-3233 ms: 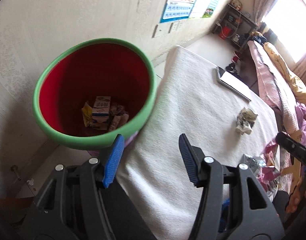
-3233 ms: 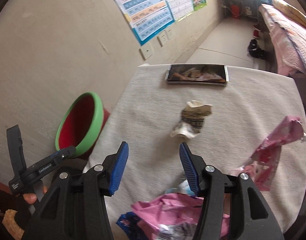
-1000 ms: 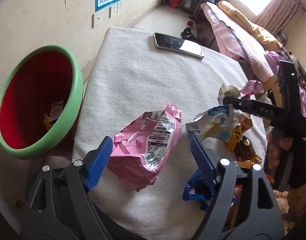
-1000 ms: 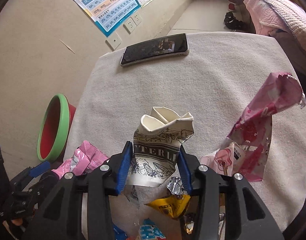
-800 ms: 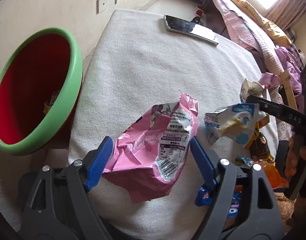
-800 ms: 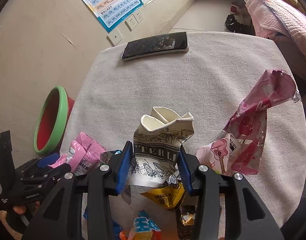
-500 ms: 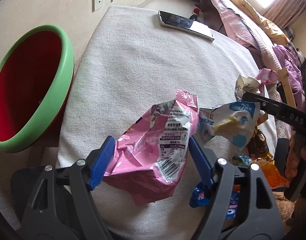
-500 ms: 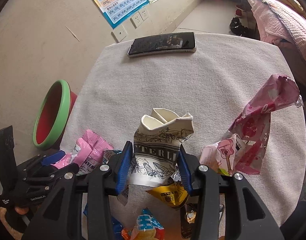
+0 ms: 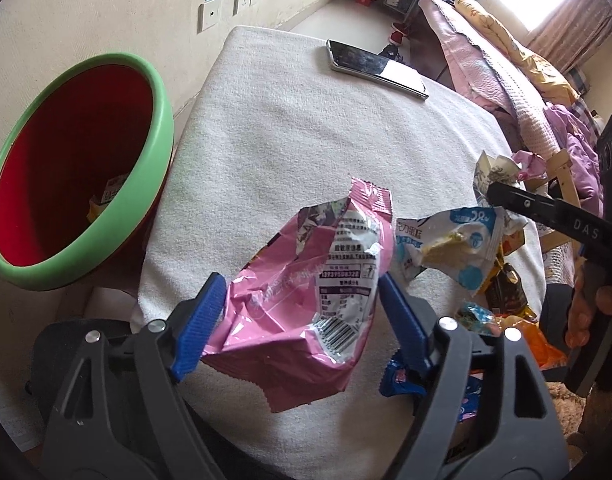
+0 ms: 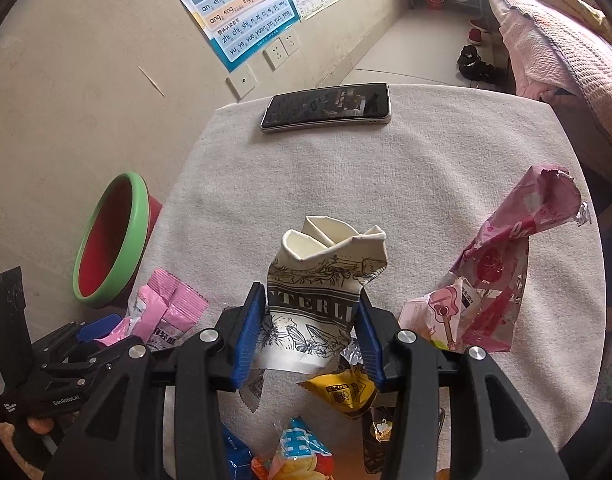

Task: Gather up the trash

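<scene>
The pink wrapper point(image 9: 306, 300) sits low centre, pinched between the left tool's point(image 9: 299, 314) blue pads above the bench point(image 9: 306, 132). The bin point(image 9: 77, 172) lies to its left, nearest this hand. The right tool point(image 10: 308, 332) clamps a crumpled paper cup point(image 10: 326, 284).

Bin point(image 9: 77, 176) left of table point(image 9: 289, 128); phone point(image 9: 377, 68) at far edge.

Black claw point(image 10: 309, 326) frames, ribbed blue pads point(image 10: 247, 330) (silver screws), bare fingers
</scene>
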Demonstrator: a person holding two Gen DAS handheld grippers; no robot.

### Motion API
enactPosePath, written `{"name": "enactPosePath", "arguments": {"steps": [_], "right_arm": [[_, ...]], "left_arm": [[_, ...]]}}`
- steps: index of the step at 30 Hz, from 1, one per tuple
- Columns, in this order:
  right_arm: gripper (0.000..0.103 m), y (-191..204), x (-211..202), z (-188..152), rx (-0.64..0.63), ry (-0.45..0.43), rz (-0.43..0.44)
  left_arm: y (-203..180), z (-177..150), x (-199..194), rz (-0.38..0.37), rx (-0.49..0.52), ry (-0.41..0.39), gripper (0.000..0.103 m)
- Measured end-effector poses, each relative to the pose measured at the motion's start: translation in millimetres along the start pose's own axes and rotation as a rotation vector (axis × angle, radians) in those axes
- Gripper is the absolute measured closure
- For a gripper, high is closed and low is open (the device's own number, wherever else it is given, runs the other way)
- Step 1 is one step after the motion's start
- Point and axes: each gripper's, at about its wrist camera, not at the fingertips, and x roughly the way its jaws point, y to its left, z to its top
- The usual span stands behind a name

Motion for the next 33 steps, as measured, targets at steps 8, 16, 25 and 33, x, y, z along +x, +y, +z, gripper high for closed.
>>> {"name": "enactPosePath", "arguments": {"steps": [8, 16, 25, 33], "right_arm": [[0.060, 0, 0, -2, 0.004, 0.003, 0.005], [0.060, 2, 0, -3, 0.004, 0.002, 0.009], [0.060, 7, -14, 0, -0.016, -0.049, 0.002], [0.060, 26, -20, 2, -0.071, -0.079, 0.000]], "left_arm": [[-3, -2, 25, 0.001, 0.012, 0.089, 0.027], [-11, -7, 25, 0.008, 0.033, 0.081, 0.034], [4, -7, 3, 0.013, -0.082, -0.014, 0.037], [10, -8, -15, 0.024, -0.126, -0.069, 0.037]]}}
